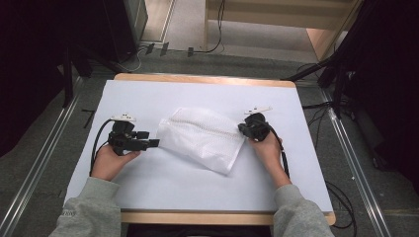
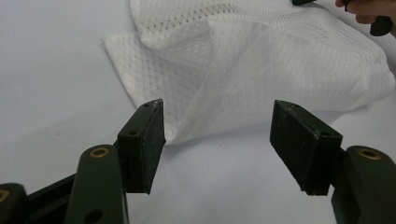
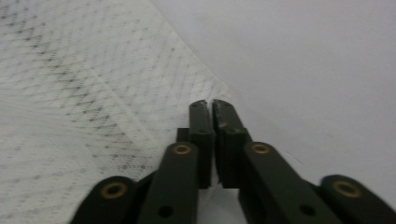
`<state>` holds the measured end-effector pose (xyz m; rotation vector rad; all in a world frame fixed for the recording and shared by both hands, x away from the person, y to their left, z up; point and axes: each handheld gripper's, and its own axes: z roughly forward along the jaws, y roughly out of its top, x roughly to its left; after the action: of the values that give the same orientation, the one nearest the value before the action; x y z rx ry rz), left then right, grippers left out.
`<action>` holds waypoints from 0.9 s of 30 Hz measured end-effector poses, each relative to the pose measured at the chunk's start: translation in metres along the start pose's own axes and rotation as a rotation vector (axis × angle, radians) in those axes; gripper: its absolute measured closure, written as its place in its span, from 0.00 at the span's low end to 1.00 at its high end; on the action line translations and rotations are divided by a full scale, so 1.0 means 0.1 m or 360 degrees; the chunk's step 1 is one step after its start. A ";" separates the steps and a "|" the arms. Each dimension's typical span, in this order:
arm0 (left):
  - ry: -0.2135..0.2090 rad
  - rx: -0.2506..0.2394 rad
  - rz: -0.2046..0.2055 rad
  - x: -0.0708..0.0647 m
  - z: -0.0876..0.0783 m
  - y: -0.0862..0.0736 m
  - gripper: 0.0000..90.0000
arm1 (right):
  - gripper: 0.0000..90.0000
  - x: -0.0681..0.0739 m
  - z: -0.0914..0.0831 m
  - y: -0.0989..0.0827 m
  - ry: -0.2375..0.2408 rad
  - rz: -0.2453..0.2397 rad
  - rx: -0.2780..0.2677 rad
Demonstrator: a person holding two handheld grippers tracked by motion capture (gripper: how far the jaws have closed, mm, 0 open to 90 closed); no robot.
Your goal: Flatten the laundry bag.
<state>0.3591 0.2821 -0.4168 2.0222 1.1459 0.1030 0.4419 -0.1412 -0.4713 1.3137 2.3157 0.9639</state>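
Observation:
A white mesh bag (image 1: 202,136) lies crumpled in the middle of the white table cover (image 1: 197,187). My left gripper (image 1: 154,143) rests on the cover at the bag's left side, pointing at it. Its jaws stand open, and the bag's near corner (image 2: 187,126) lies just beyond them, untouched by the pads (image 2: 149,135). My right gripper (image 1: 242,129) sits at the bag's right edge. In the right gripper view the right gripper (image 3: 212,106) has its jaws pressed together right on the rim of the mesh (image 3: 93,93), pinching it.
The wooden table edge (image 1: 207,79) frames the white cover. Cables trail from both grippers across the cover. Beyond the table lie a grey floor, metal rails (image 1: 44,163) on both sides and dark stands at the back corners.

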 end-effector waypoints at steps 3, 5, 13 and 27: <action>0.0000 0.0000 -0.0006 0.01 -0.01 0.00 0.40 | 1.00 0.00 0.00 0.01 0.0003 -0.0005 0.0004; -0.0001 0.0002 -0.0014 0.02 -0.01 -0.01 0.40 | 1.00 -0.02 -0.05 0.04 0.0069 0.0032 -0.0012; 0.0004 -0.0024 -0.0038 0.05 -0.10 -0.02 0.40 | 1.00 0.15 -0.34 0.17 0.0260 0.0043 -0.0156; 0.0024 -0.0052 -0.0049 0.06 -0.21 -0.02 0.40 | 1.00 0.85 -0.70 0.05 0.0571 -0.0149 -0.0204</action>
<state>0.3522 0.3004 -0.4057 1.9772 1.1769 0.1211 0.3607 -0.0963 -0.4121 1.0405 2.4934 1.3860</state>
